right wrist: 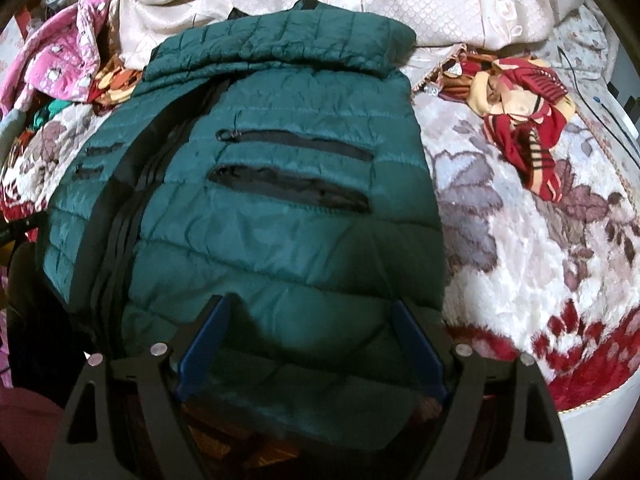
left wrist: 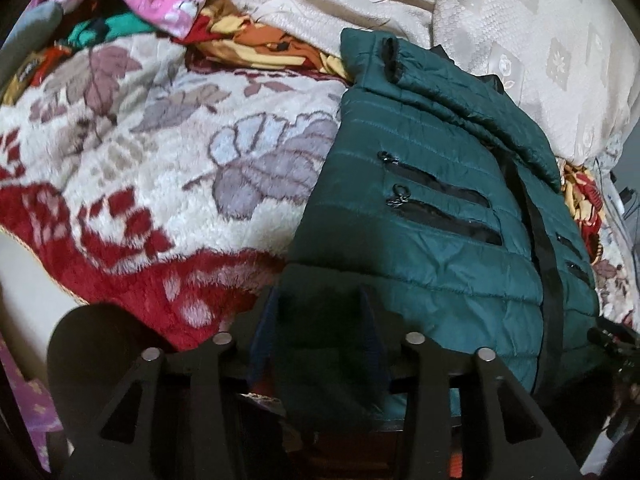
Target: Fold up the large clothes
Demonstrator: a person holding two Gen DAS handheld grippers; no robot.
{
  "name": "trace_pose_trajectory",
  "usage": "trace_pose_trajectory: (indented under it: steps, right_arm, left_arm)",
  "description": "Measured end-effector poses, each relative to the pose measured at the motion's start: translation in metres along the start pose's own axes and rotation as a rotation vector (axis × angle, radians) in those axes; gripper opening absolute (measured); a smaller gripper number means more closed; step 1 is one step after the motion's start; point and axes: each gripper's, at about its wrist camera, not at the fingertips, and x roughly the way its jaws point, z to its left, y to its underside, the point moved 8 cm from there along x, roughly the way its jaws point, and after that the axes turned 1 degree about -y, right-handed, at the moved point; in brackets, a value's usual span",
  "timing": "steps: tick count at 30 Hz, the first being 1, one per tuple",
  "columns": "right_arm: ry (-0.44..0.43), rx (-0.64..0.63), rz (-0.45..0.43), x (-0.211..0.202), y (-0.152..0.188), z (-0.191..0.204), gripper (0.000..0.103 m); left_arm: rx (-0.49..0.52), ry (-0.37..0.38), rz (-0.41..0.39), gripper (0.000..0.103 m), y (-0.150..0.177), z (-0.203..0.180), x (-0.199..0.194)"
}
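Jacket [right wrist: 280, 216] hem sits between your spread, unclamped right tool [right wrist: 308, 312]; your left tool [left wrist: 320, 300] straddles its edge, grip indeterminate. Only the right view shows the striped cloth [right wrist: 524, 140].

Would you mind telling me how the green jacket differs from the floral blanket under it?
The jacket is plain dark green; the blanket is cream with mauve leaves and red patches. The jacket is smooth, quilted and shiny; the blanket is fluffy. The jacket has black zips; the blanket shows none. Both lie spread on the bed.
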Motion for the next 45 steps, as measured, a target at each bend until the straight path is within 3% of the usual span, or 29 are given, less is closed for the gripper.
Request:
trace_pose_trajectory:
  steps: [3, 6, 10, 14, 17, 22, 27, 37, 41, 44, 45]
  right_arm:
    - [0.012, -0.006, 0.007, -0.003, 0.005, -0.003, 0.087]
    - [0.026, 0.012, 0.004, -0.008, 0.007, -0.011, 0.087]
    - [0.035, 0.044, 0.016, -0.007, 0.010, -0.025, 0.088]
    - [-0.056, 0.105, 0.016, 0.000, 0.013, -0.031, 0.088]
    - [-0.106, 0.092, 0.028, 0.005, 0.015, -0.025, 0.089]
    - [-0.213, 0.055, -0.007, -0.003, 0.014, -0.014, 0.090]
    - [-0.198, 0.082, 0.019, 0.011, 0.015, -0.021, 0.092]
    - [-0.172, 0.053, 0.079, 0.017, 0.016, -0.032, 0.094]
    - [-0.238, 0.097, 0.089, 0.020, 0.020, -0.030, 0.095]
    - [-0.293, 0.027, 0.075, 0.013, 0.021, -0.011, 0.089]
    - [-0.301, 0.005, 0.059, 0.009, 0.020, -0.007, 0.081]
  left_arm:
    - [-0.036, 0.031, 0.012, 0.024, 0.001, 0.002, 0.005]
    - [-0.061, 0.065, 0.019, 0.036, 0.001, -0.001, 0.011]
    - [-0.039, 0.064, 0.027, 0.039, 0.004, -0.008, 0.017]
    - [-0.007, 0.066, 0.025, 0.043, 0.006, -0.010, 0.018]
    - [-0.001, 0.070, 0.042, 0.043, 0.006, -0.006, 0.018]
    - [-0.080, 0.090, 0.051, 0.043, 0.006, 0.000, 0.018]
    - [0.008, 0.038, 0.029, 0.043, 0.012, -0.011, 0.018]
    - [-0.005, 0.034, 0.031, 0.043, 0.013, -0.010, 0.019]
    - [-0.006, 0.031, 0.034, 0.044, 0.013, -0.009, 0.020]
    - [0.003, 0.021, 0.033, 0.045, 0.014, -0.010, 0.021]
    - [0.011, 0.015, 0.032, 0.045, 0.014, -0.011, 0.021]
